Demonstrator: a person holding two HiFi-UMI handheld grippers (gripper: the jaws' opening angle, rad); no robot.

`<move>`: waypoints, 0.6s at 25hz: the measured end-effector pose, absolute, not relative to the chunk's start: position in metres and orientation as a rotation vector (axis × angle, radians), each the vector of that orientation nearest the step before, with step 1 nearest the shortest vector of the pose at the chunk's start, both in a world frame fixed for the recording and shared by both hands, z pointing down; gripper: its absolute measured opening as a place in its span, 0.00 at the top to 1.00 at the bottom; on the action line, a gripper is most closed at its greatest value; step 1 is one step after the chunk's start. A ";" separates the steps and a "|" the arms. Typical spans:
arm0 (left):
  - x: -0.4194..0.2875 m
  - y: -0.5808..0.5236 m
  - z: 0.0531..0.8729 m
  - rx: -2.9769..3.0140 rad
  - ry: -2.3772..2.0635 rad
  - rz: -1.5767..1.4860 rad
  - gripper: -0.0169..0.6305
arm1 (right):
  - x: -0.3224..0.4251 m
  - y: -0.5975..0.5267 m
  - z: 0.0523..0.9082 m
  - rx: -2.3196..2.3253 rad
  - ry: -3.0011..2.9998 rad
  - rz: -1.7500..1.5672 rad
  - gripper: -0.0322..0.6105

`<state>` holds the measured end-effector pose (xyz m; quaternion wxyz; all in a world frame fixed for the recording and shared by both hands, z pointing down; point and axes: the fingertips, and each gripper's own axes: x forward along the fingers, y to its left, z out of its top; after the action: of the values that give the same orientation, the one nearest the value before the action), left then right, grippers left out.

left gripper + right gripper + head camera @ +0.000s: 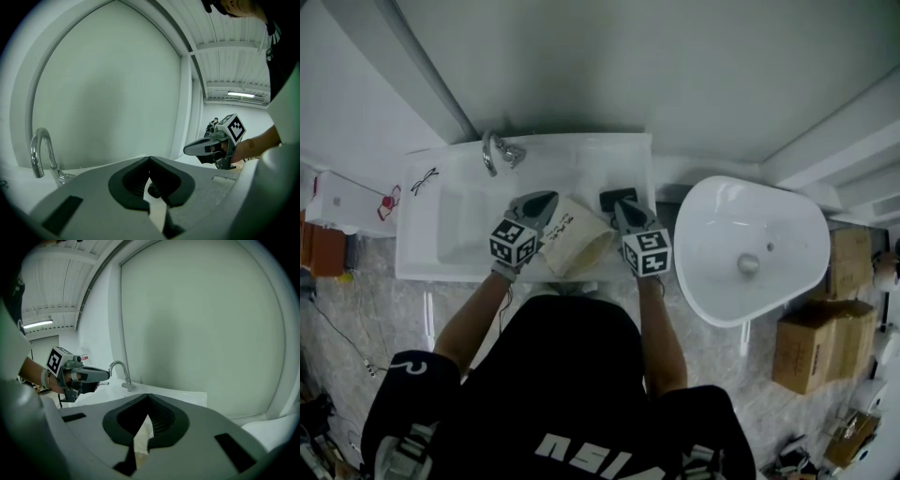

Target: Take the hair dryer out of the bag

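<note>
The left hand-held gripper (546, 200) and right hand-held gripper (617, 201) each pinch an edge of a cream bag (574, 239) over the counter (427, 234). The hair dryer is hidden, presumably inside. The bag looks soft and limp. The dryer is likely rigid and heavier, best gripped by its handle.

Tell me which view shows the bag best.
Head view. The whole beige bag shows there, above the sink, with the left gripper and right gripper at its two sides. Each gripper view shows only a pale sliver of it, pinched between that gripper's shut jaws.
</note>
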<state>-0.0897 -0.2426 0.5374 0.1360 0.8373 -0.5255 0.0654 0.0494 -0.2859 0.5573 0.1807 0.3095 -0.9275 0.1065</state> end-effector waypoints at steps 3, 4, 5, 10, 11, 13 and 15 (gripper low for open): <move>-0.088 -0.241 0.535 2.432 -1.517 0.187 0.98 | 0.050 -0.284 0.556 0.875 -2.618 0.295 0.96; -0.088 -0.240 0.534 2.434 -1.516 0.188 0.98 | 0.050 -0.283 0.556 0.877 -2.616 0.296 0.96; -0.088 -0.239 0.534 2.435 -1.515 0.189 0.98 | 0.051 -0.283 0.556 0.880 -2.615 0.298 0.96; -0.092 -0.235 0.535 2.431 -1.521 0.194 0.98 | 0.052 -0.281 0.557 0.893 -2.620 0.314 0.96; -0.092 -0.234 0.535 2.430 -1.522 0.194 0.98 | 0.052 -0.281 0.557 0.895 -2.622 0.317 0.96; -0.094 -0.232 0.535 2.428 -1.522 0.195 0.98 | 0.051 -0.279 0.558 0.900 -2.623 0.319 0.96; -0.095 -0.231 0.536 2.425 -1.523 0.196 0.98 | 0.051 -0.279 0.558 0.908 -2.622 0.321 0.96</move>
<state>-0.0953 -0.2308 0.5355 0.1353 0.8370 -0.5258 0.0676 0.0511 -0.2785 0.5577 0.1733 0.3203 -0.9244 0.1133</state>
